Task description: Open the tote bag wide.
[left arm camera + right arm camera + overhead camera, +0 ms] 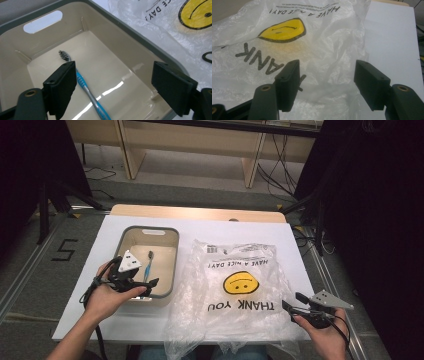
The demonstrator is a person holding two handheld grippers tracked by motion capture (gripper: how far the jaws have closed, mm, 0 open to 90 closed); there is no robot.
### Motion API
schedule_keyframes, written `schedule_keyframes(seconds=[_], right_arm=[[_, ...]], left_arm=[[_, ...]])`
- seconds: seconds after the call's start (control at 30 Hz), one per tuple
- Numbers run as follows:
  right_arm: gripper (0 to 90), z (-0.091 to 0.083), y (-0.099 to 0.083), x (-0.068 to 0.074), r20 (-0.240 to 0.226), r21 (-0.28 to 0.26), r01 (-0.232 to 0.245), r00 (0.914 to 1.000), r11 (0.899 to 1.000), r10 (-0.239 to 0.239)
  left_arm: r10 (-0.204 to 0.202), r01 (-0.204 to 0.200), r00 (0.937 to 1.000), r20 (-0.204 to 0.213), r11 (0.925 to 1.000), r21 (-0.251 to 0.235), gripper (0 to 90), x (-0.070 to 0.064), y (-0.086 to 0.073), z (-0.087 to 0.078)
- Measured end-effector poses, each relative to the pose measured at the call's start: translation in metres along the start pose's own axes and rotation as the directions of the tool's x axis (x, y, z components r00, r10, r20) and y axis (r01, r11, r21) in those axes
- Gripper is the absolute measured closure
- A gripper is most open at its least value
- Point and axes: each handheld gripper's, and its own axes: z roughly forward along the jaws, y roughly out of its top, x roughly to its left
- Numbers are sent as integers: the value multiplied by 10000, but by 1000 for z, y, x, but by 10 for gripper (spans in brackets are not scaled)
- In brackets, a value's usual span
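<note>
Toothbrush (83,86) lies flat on floor of beige bin (170,270) at bench's left side, long axis near-to-far, bristles far. Left tool (113,87) hovers directly above handle, wide open, empty. Right tool (328,82) open, empty, at plastic bag (332,37) near right corner.

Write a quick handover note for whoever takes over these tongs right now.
Left tongs: open, empty, over the near end of the bin, aimed at the toothbrush.
Right tongs: open, empty, at the bag's near right edge.
Toothbrush lies flat on the bin floor, bristles toward the far end. Bag lies on the table right of the bin.
Done: nothing gripped yet.
Left, probably: grip the toothbrush, open the bag, put it in.
</note>
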Motion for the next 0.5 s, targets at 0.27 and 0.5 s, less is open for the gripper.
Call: schedule_keyframes(seconds=[0.27,0.5], right_arm=[[386,2,0,0,68,164,-97,9999,9998,96],[386,4,0,-3,273,575,-271,9993,9980,255]], left_arm=[[337,-331,9992,236,9991,-262,227,-21,8,-3],[727,-704,9945,756,9970,-327,256,-45,18,-6]])
